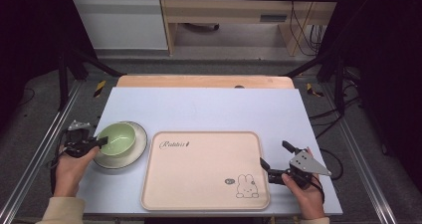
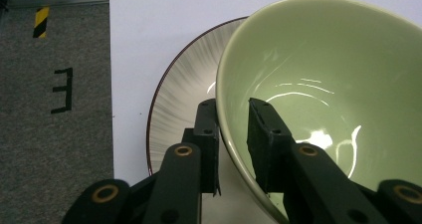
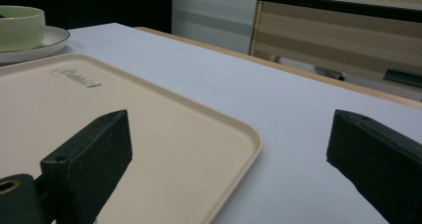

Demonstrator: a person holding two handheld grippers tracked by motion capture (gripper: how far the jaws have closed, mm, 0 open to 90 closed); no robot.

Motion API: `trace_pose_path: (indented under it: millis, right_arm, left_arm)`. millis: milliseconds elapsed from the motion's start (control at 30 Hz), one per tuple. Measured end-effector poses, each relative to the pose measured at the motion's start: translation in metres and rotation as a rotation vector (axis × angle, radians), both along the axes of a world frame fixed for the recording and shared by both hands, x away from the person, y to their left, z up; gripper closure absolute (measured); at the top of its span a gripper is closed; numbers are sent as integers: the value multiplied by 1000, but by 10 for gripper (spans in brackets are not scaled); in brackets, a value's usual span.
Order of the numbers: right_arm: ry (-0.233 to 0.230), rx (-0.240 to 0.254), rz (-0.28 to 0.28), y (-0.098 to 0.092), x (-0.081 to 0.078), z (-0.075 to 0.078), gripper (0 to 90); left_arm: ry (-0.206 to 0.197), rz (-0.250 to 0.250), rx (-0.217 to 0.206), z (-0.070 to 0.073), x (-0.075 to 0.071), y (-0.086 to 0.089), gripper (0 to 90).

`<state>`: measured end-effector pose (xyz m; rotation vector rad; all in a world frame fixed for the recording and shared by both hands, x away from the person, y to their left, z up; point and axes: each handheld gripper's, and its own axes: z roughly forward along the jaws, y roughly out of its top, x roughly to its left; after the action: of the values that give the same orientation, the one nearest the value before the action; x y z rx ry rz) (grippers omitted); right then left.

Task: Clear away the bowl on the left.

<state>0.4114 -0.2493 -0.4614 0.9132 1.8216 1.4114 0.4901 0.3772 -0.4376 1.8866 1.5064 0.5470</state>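
- The right gripper (image 1: 272, 160) is at 4 o'clock on the table (image 1: 209, 107), beside the right edge of the tan tray (image 1: 199, 169). Its jaws are spread wide, holding nothing.
- The left gripper (image 1: 103, 142) pinches the green bowl's (image 1: 117, 138) rim, one jaw inside, one outside.
- The bowl sits on a white plate (image 1: 141, 143) at 9 o'clock.

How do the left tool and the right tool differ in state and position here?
The left tool is closed on the rim of the green bowl, one jaw inside and one outside; the right tool is open and holds nothing. The left tool sits at the plate left of the tray; the right tool straddles the tray's right edge. Both are black and hand-held, pointing inward.
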Motion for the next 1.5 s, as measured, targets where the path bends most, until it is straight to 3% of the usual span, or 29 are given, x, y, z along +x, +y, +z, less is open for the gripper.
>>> trace_pose_path:
  millis: [200, 233, 400, 567, 733, 800, 933, 1500]
  right_arm:
    - [1, 3, -2, 0, 0, 0, 41]
    - [2, 2, -2, 0, 0, 0, 41]
    - [-1, 1, 1, 1, 1, 0, 41]
    - [-4, 5, 1, 1, 0, 0, 41]
    - [-5, 13, -4, 0, -1, 1, 41]
    - [-1, 6, -2, 0, 0, 0, 41]
    - [0, 8, -3, 0, 1, 0, 41]
    - [8, 13, 3, 0, 0, 1, 32]
  left_arm:
    - [-5, 17, -27, -1, 0, 2, 801]
    - [3, 0, -46, 0, -1, 3, 825]
    - [1, 10, -100, 1, -2, 6, 832]
    - [-21, 23, -90, 4, -5, 6, 831]
    - [-49, 31, -115, 10, -7, 7, 821]
    - [-51, 31, -145, 13, -7, 7, 821]
    - [-55, 24, -162, 15, -8, 6, 821]
    - [-66, 17, -174, 15, -10, 2, 821]
